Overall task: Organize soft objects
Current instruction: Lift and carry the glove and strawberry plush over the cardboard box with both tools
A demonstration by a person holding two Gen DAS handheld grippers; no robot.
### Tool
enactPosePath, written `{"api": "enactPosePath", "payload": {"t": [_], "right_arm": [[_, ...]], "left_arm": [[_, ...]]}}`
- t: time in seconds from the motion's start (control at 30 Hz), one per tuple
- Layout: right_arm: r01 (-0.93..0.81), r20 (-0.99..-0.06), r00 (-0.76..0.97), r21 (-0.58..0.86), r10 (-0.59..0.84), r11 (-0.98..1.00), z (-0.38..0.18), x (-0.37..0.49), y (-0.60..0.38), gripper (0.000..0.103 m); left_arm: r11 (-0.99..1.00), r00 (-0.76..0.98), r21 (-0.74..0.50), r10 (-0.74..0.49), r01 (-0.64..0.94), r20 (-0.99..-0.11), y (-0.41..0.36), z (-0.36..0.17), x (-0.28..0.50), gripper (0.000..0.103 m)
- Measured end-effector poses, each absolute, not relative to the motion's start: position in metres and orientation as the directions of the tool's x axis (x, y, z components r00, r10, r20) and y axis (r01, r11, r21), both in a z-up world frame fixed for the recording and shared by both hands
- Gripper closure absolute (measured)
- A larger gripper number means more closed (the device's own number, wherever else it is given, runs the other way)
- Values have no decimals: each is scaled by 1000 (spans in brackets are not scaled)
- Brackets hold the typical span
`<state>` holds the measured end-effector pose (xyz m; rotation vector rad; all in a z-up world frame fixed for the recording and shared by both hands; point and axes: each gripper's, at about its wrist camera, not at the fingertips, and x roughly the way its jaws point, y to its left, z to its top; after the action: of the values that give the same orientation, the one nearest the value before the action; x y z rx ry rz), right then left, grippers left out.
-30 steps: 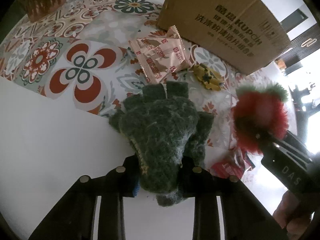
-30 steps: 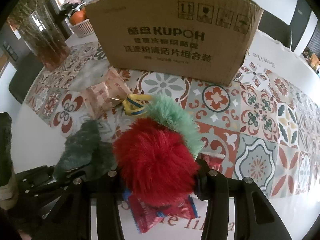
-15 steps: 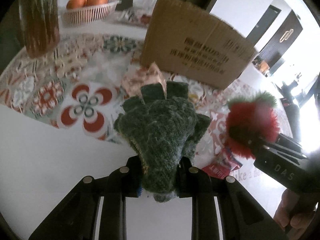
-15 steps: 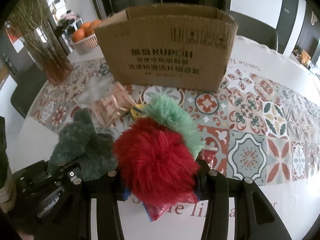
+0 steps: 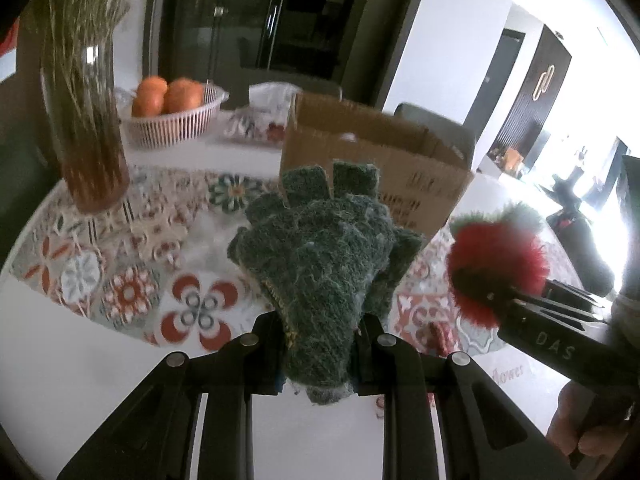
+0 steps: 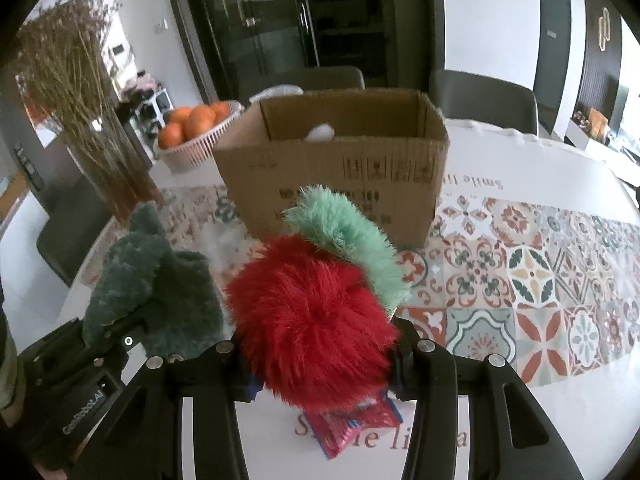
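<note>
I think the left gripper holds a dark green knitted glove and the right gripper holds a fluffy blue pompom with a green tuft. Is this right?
Not quite: the pompom is red, not blue. The right wrist view shows the right gripper clamped on a fluffy red pompom with a green tuft. The rest is right: the left gripper holds the dark green knitted glove.

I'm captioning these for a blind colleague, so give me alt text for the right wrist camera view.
The right hand-held gripper grips a fluffy red pompom with a mint-green tuft above a patterned tablecloth, facing an open cardboard box. At left, the left hand-held gripper holds a dark green knitted glove; a basket of oranges sits behind.
</note>
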<state>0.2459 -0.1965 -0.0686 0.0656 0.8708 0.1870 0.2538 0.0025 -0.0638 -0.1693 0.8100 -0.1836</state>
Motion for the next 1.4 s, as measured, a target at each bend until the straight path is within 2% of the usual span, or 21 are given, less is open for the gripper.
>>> {"api": "enactPosePath", "payload": {"t": [0.67,0.93,1.4], "right_arm": [[-130,-641,734,193,225,973,-15,266,-206,56],[-136,-623,748,193,228,972,-2,284,-208,56],[-129,-632,749,152,197,980,18,342,-214,56]], "left_arm": [[971,792,-162,-237,176,-562,-6,-3,281,80],[972,808,-135,-236,194,-540,-10,9,304,80],[976,836,-3,-190,219,-515,-28,27,360,80]]}}
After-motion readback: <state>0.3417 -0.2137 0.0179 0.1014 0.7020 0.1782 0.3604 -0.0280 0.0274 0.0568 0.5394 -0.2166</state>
